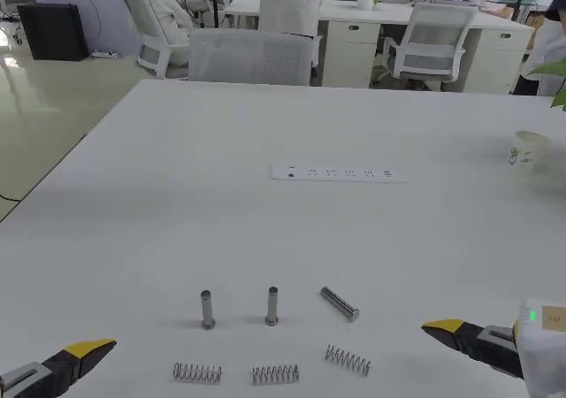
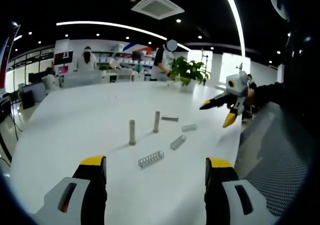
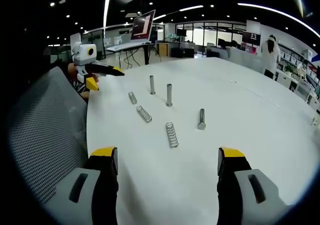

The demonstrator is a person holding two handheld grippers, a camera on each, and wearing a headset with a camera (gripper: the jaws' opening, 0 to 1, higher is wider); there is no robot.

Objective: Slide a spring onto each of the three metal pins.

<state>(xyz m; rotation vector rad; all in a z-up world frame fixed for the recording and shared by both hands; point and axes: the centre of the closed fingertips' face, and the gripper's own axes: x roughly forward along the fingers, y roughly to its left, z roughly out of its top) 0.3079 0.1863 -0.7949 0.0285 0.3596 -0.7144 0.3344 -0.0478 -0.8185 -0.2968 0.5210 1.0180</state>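
Observation:
Two metal pins (image 1: 207, 309) (image 1: 272, 305) stand upright on the white table (image 1: 265, 230); a third pin (image 1: 340, 303) lies on its side to their right. Three springs (image 1: 196, 373) (image 1: 275, 374) (image 1: 347, 359) lie loose in a row in front of the pins. My left gripper (image 1: 80, 355) hovers at the near left, open and holding nothing (image 2: 155, 165), with the nearest spring (image 2: 151, 158) just ahead of it. My right gripper (image 1: 455, 332) hovers at the near right, also open (image 3: 167, 155), with a spring (image 3: 171, 134) and the lying pin (image 3: 201, 119) in front.
A white power strip (image 1: 339, 173) lies mid-table and a paper cup (image 1: 528, 149) stands at the far right. Office chairs (image 1: 252, 57) and desks stand beyond the far edge. A mesh chair back (image 3: 45, 135) sits close behind the near edge.

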